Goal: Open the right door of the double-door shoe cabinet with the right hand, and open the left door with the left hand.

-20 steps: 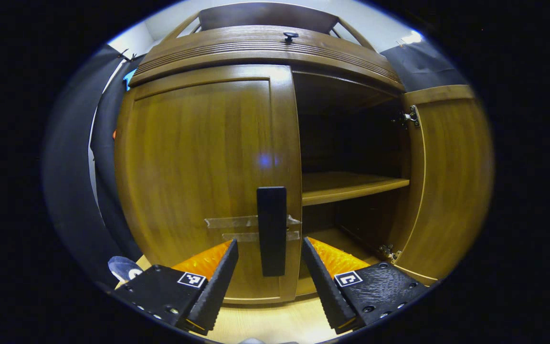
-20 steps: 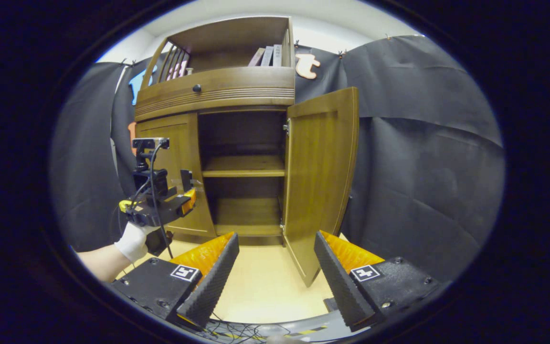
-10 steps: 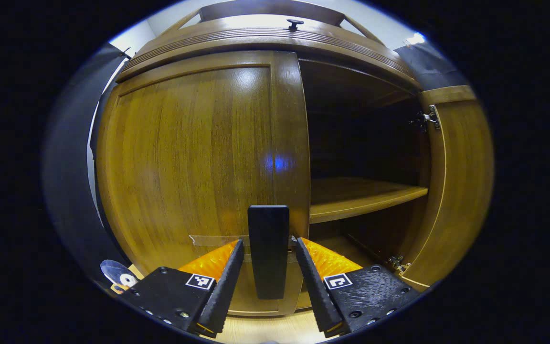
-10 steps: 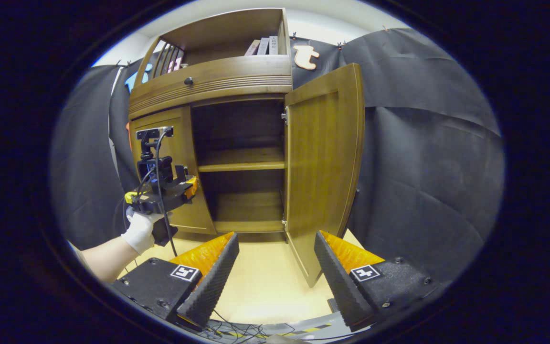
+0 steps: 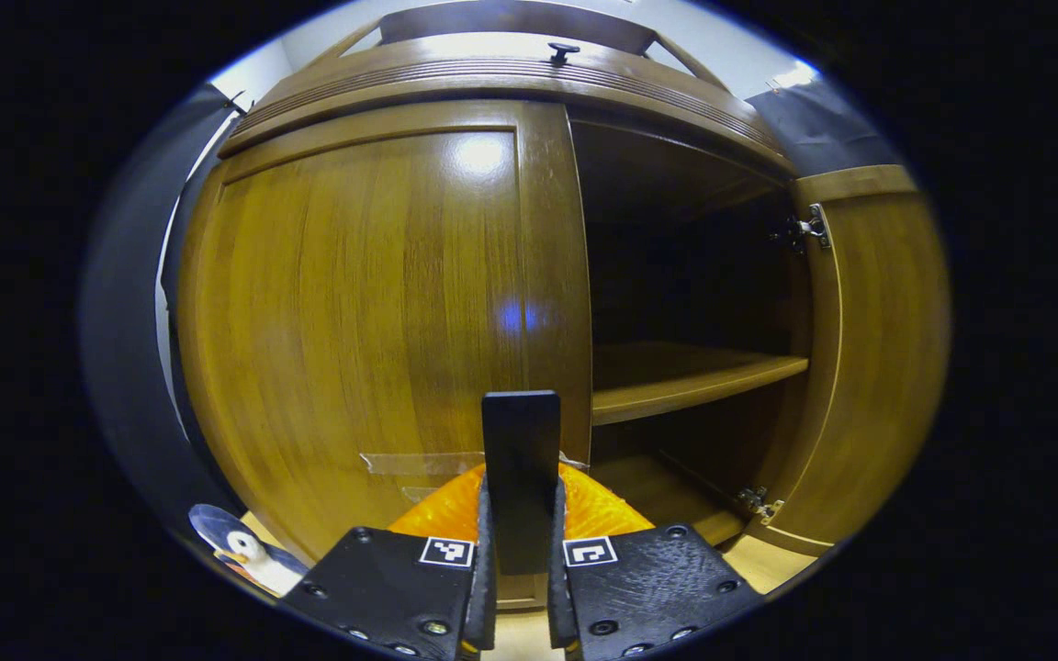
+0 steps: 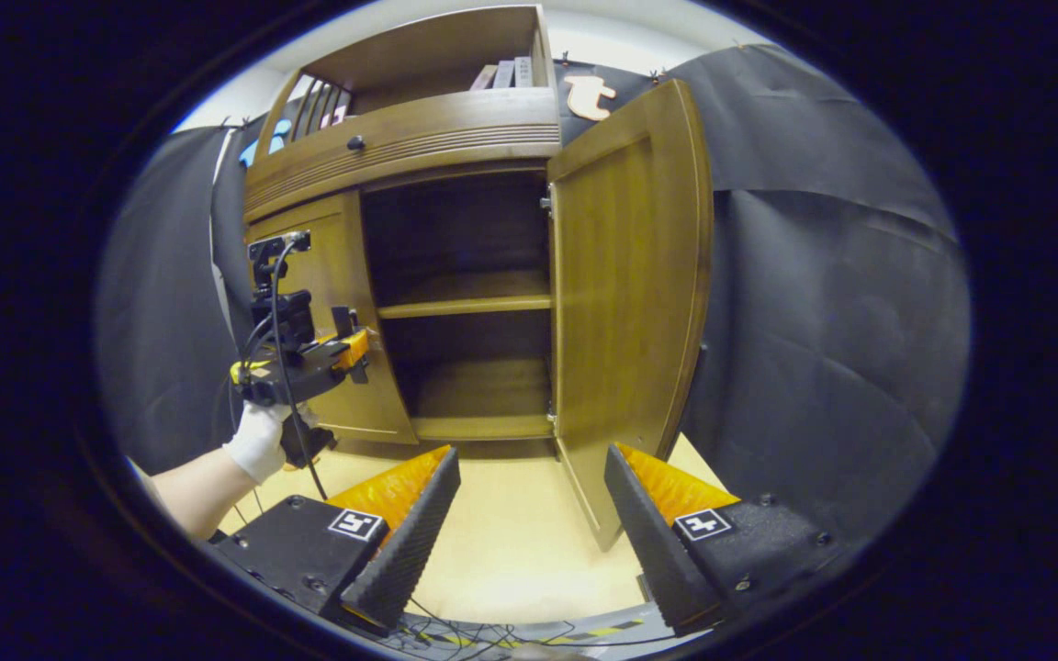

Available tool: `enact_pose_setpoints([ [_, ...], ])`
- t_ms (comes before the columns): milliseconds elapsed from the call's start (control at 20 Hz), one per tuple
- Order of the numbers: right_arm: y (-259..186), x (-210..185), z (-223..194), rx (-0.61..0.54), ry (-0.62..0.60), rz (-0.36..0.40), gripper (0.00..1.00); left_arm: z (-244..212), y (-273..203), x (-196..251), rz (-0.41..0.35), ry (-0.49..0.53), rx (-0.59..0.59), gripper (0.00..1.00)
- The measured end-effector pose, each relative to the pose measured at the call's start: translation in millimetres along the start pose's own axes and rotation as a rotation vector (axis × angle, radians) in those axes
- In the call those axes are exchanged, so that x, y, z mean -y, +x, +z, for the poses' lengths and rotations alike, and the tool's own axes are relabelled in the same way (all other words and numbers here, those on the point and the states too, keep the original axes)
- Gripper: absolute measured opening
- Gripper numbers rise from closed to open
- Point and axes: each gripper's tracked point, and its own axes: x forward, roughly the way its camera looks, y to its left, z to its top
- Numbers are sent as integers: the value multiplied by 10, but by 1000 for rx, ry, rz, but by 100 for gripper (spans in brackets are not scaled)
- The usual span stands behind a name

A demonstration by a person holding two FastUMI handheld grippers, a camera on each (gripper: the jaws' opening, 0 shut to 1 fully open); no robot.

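Left door [image 5: 354, 312] handle [image 5: 520, 459] is pinched between the left tongs [image 5: 520, 588]; pull outward along the hinge arc. Right tongs [image 6: 529, 514] hang open, right door [image 6: 630, 294] swung wide.

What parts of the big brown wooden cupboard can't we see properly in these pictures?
- Behind the closed left wooden door, left gripper view: the door hides that half's shelves.
- Lower part of the black upright handle, left gripper view: the left gripper clamped on it covers it.
- Upper compartment, right gripper view: too dark to tell what's inside.
- Books on the top shelf, right gripper view: too small.
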Motion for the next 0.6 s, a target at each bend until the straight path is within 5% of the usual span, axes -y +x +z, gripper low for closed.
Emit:
enact_pose_setpoints([
  [600,-57,-169,-126,-2,-29,47,100,-61,-701,-78,-34,7,-21,21],
])
